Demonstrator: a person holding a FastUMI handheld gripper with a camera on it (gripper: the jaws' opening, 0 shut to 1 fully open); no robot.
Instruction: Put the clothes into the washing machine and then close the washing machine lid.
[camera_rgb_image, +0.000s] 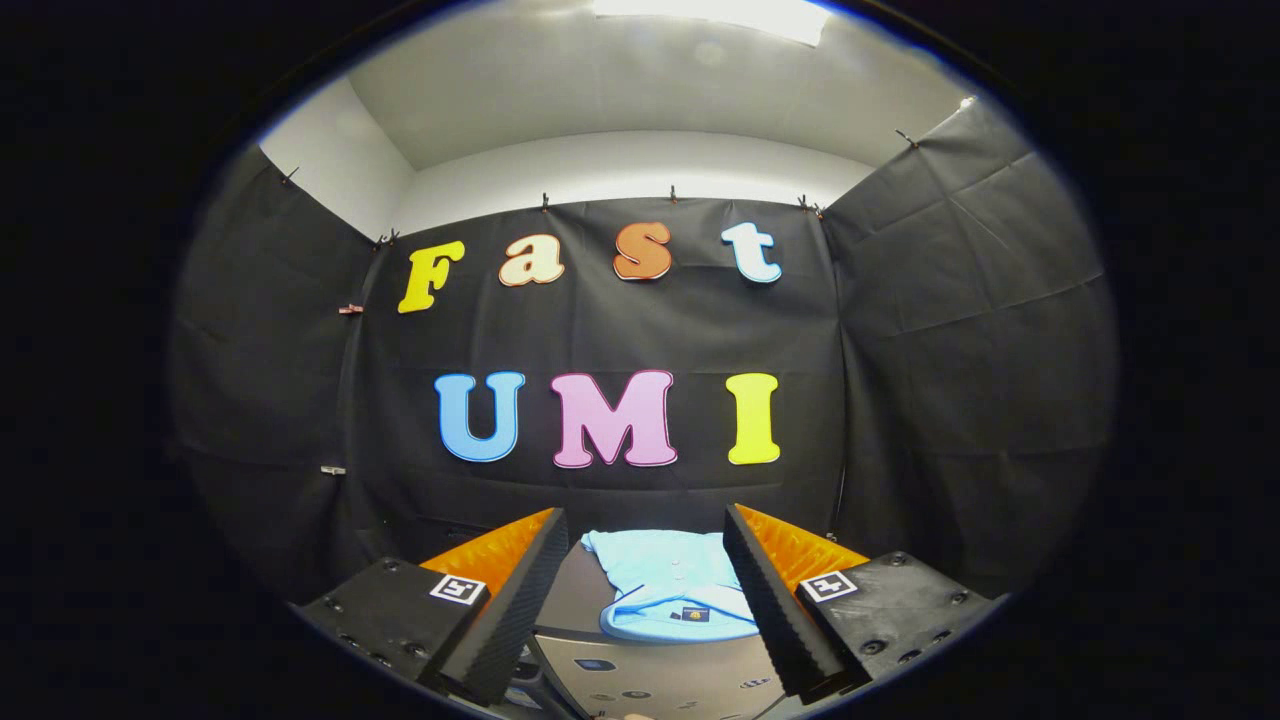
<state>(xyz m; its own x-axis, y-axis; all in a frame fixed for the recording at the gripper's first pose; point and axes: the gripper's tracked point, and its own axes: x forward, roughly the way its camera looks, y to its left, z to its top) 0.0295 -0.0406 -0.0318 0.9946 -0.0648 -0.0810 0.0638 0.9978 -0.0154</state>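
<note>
Left finger (520, 590) angled up from the lower left, ribbed inner face turned inward, a small square black-and-white marker (458, 589) on the block behind it. Wide gap from there across to the other finger; gripper (645, 525) spread apart, jaws holding nothing, nothing touching either inner face.

Between the fingers and a little ahead, a light blue shirt (668, 585) lying folded and flat on the grey top of the washing machine (650, 675). Collar end nearest the gripper, curved, with a small dark tag just inside it; a row of small buttons running up the middle of the cloth away from the collar. Far edge of the shirt close to the back edge of the machine top, just before the black cloth wall (600, 330). Left edge of the shirt partly hidden behind the left finger, right edge running behind the right finger. Nearer than the collar, a bare strip of grey panel with a few small dark marks, too small to make out. Lid state hard to judge from this angle; cannot tell if open or closed.

Right finger (765, 590) mirrored on the other side, ribbed face inward, a second square marker (826, 585) on its block.

Behind everything, black cloth hung on three sides by small clips, white wall (620, 165) above, bright ceiling light (715, 15) at the very top.
</note>
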